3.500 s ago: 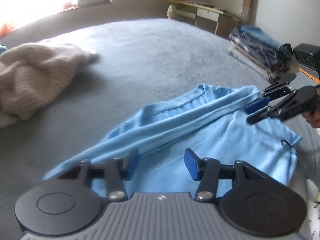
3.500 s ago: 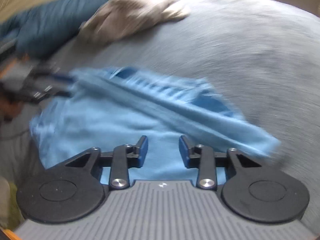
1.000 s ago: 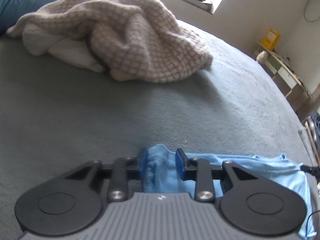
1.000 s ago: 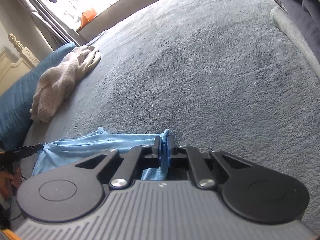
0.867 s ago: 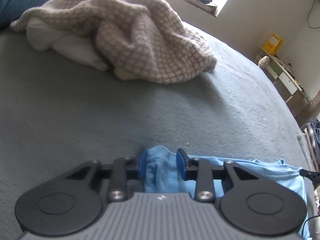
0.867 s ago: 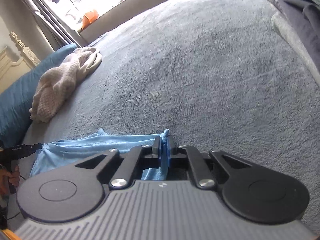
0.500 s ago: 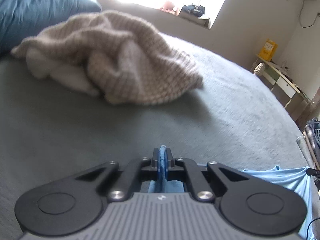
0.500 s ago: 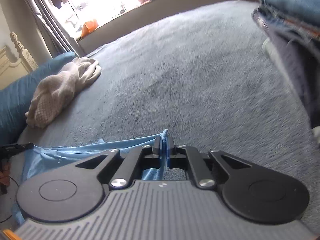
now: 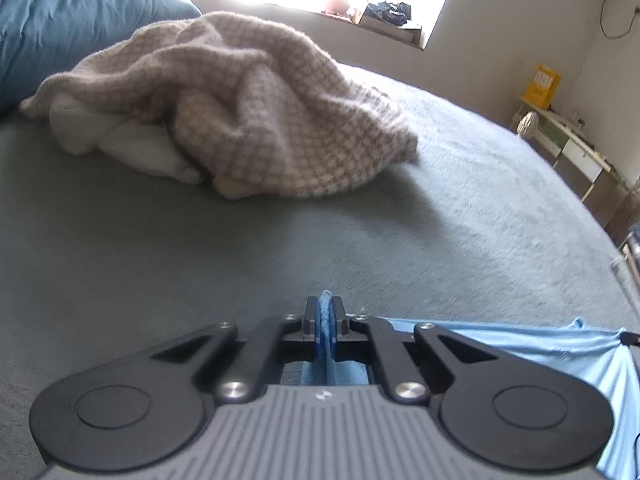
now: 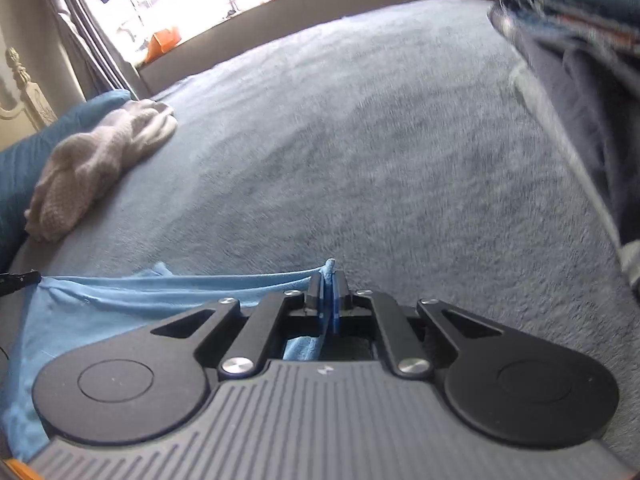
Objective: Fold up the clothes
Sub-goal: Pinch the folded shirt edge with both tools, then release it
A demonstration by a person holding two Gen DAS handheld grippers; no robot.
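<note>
Both claws pinching the blue shirt, edge stretched between them over the bed.

Left wrist view: left claw (image 9: 324,320) pressed together on a bunched corner of the shirt (image 9: 520,334), cloth running off to its right; blanket (image 9: 240,108) heaped well ahead on the bed (image 9: 440,220). Right wrist view: right claw (image 10: 329,294) clamped on the opposite corner, shirt (image 10: 120,292) trailing to its left; stacked clothes (image 10: 580,40) ahead to the right. Thin pinches, so likely to slip under pull; uneven tension would skew any crease. No containers visible.

stacked clothes (image 10: 592,40) blurred, cut off at right edge
</note>
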